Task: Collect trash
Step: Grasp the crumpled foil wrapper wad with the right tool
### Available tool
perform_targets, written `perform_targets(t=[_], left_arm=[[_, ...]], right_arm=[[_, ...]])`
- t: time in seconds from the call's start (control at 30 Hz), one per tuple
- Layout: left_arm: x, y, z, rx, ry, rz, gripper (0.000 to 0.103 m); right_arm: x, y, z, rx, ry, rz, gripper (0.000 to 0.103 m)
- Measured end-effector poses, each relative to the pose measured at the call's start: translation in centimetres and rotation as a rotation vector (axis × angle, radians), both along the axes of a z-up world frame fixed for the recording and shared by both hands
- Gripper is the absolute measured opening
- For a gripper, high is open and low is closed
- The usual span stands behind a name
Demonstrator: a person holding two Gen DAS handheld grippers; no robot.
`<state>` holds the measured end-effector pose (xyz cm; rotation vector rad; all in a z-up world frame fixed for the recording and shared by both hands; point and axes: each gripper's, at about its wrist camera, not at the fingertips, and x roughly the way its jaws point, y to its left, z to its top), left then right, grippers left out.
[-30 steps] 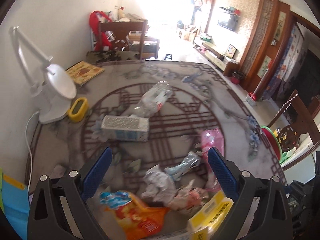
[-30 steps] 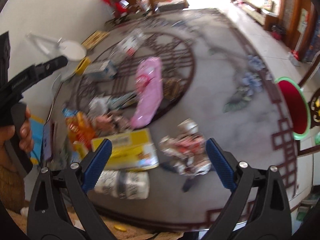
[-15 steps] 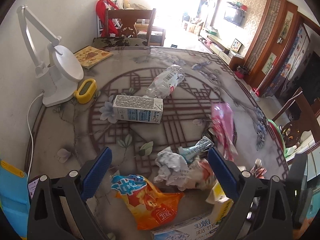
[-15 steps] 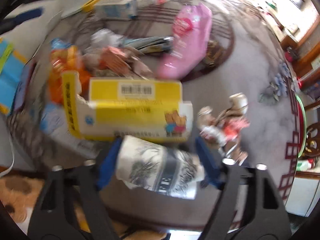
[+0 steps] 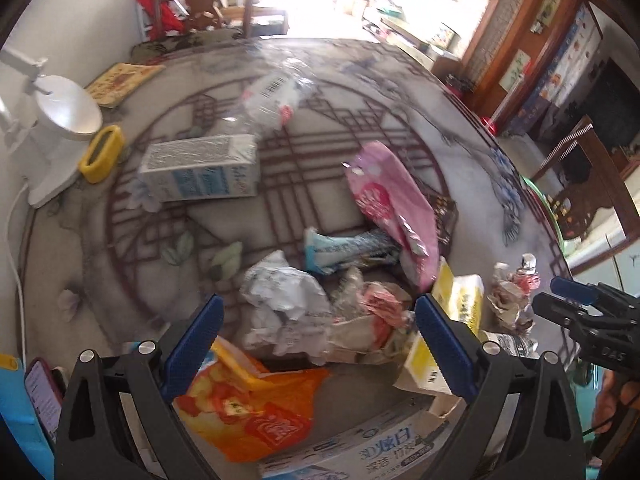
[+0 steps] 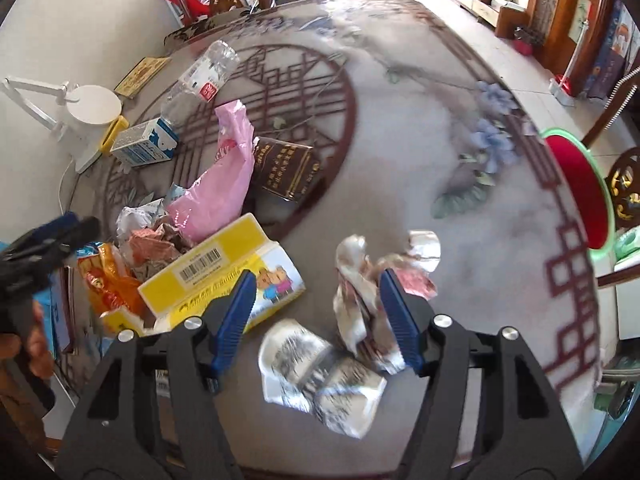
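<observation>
Trash lies in a heap on the patterned round table (image 5: 72, 240). My left gripper (image 5: 318, 344) is open over crumpled white paper (image 5: 280, 292) and a crumpled reddish wrapper (image 5: 376, 308), with an orange snack bag (image 5: 248, 412) below it. A pink bag (image 5: 390, 204), a milk carton (image 5: 200, 168) and a plastic bottle (image 5: 272, 96) lie farther off. My right gripper (image 6: 316, 320) is open and holds nothing, above a flattened paper cup (image 6: 320, 376), between a yellow box (image 6: 224, 276) and a crumpled foil wrapper (image 6: 360, 280). It also shows at the right edge of the left wrist view (image 5: 576, 300).
A white desk lamp (image 5: 56, 128) and a yellow holder (image 5: 102, 154) stand at the table's left by the wall. A phone (image 5: 42, 392) lies at the near left edge. A dark box (image 6: 288, 168) lies beside the pink bag (image 6: 228, 176). A red stool (image 6: 576, 192) stands right of the table.
My right gripper has pulled back and swung right, from around the paper cup to above it, its jaws now narrower. My left gripper has moved forward and right over the heap.
</observation>
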<state>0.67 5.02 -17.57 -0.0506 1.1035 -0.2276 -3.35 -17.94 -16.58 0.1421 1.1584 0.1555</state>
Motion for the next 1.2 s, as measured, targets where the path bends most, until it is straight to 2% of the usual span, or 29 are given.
perform_targets(t=[0.13, 0.2, 0.37, 0.47, 0.63, 0.67, 0.7, 0.73, 0.87, 1.07, 1.2], left_arm=[[0.8, -2.0, -2.0, -0.01, 0.065, -0.033, 0.077], [1.1, -2.6, -2.7, -0.004, 0.073, -0.037, 0.075], [1.7, -4.4, -2.8, 0.024, 0.061, -0.069, 0.077], [1.9, -4.7, -3.0, 0.041, 0.063, -0.07, 0.077], [2.0, -4.6, -3.1, 0.057, 0.057, -0.064, 0.077], [2.0, -4.6, -3.2, 0.06, 0.056, -0.062, 0.077], [2.1, -4.6, -3.2, 0.065, 0.054, -0.059, 0.077], [2.1, -4.7, -3.3, 0.068, 0.053, -0.059, 0.077], [2.3, -5.1, -3.3, 0.086, 0.051, -0.068, 0.077], [2.8, -5.4, -3.0, 0.074, 0.051, -0.078, 0.077], [3.1, -5.2, -2.9, 0.067, 0.055, -0.077, 0.077]], right_arm=[[-1.4, -1.2, 1.0, 0.015, 0.007, 0.003, 0.062], [-1.8, -1.7, 0.7, 0.009, 0.015, -0.01, 0.061], [-1.7, -3.1, -0.6, 0.017, 0.036, -0.083, 0.059], [-0.9, -4.0, -1.6, -0.018, 0.043, -0.116, 0.059], [1.1, -4.2, -3.5, -0.05, 0.083, -0.101, 0.059], [1.5, -4.2, -3.9, -0.046, 0.092, -0.095, 0.057], [1.8, -4.1, -4.1, -0.037, 0.096, -0.087, 0.042], [2.2, -4.0, -4.2, -0.028, 0.095, -0.076, 0.038], [3.3, -3.5, -3.6, -0.034, 0.074, -0.038, 0.033], [4.9, -3.1, -2.8, -0.012, 0.082, 0.012, 0.032], [5.8, -3.4, -2.5, 0.04, 0.108, 0.026, 0.033]])
